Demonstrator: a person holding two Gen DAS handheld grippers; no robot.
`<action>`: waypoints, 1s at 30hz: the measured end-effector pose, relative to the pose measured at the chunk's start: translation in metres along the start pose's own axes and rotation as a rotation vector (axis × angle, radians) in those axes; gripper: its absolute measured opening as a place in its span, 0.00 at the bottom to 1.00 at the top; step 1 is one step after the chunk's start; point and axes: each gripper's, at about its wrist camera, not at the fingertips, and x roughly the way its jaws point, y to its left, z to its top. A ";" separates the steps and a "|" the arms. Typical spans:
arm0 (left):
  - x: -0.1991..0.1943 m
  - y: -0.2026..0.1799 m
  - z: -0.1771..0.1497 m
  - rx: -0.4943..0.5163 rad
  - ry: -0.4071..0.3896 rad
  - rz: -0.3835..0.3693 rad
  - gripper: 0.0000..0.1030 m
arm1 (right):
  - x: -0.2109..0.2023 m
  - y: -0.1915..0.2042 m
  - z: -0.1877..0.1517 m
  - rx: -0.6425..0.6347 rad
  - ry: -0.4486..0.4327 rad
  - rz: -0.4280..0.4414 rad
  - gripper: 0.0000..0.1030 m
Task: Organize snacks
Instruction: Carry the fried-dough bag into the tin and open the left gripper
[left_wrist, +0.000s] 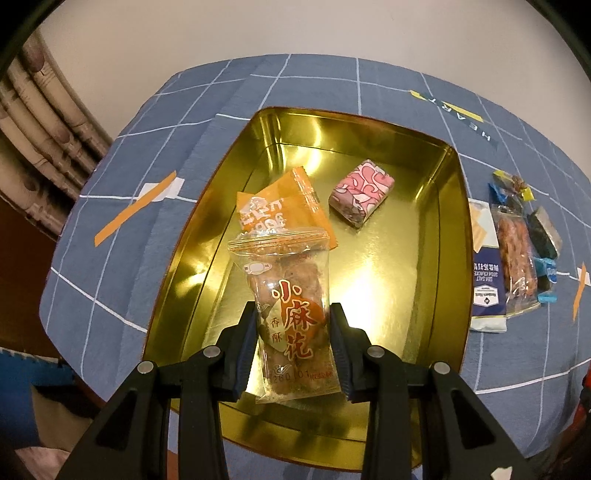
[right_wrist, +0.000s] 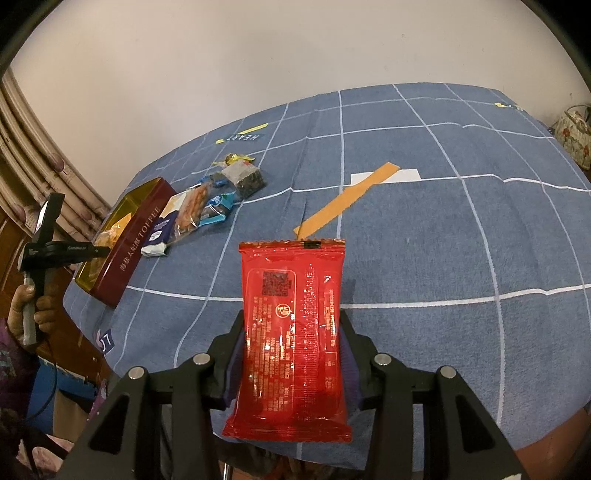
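Clear twisted-dough snack packet (left_wrist: 291, 317), pinched lengthwise in the left gripper (left_wrist: 293, 350), hangs directly over the gold rectangular tin (left_wrist: 448, 236) at frame centre, while the right gripper (right_wrist: 291, 354) clamps a red foil packet (right_wrist: 291, 332).

Clear twist-snack packet (left_wrist: 291, 321) over gold tin (left_wrist: 448, 258) showing red "小麻花", smaller "香酥", stamped digits near bottom edge too faint to read fully. Tin's maroon outer wall (right_wrist: 136, 243) reading "TOFFEE" after Chinese characters. Blue-white cracker pack (left_wrist: 487, 291) beside tin reading "SEA SALT SODA CRACKER". Blue checked cloth (left_wrist: 332, 81) beyond tin carrying label "HEART" (left_wrist: 465, 120). Tag "07" (right_wrist: 106, 339) sitting at cloth edge near tin.
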 end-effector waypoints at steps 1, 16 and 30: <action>0.001 -0.001 0.000 0.001 0.003 -0.001 0.33 | 0.000 0.000 0.000 0.000 0.001 0.000 0.44; 0.013 -0.007 0.002 0.033 0.016 0.020 0.35 | 0.006 -0.002 -0.001 0.004 0.019 -0.005 0.44; -0.003 -0.016 0.003 0.078 -0.049 0.085 0.64 | 0.008 -0.003 -0.001 0.003 0.026 -0.006 0.44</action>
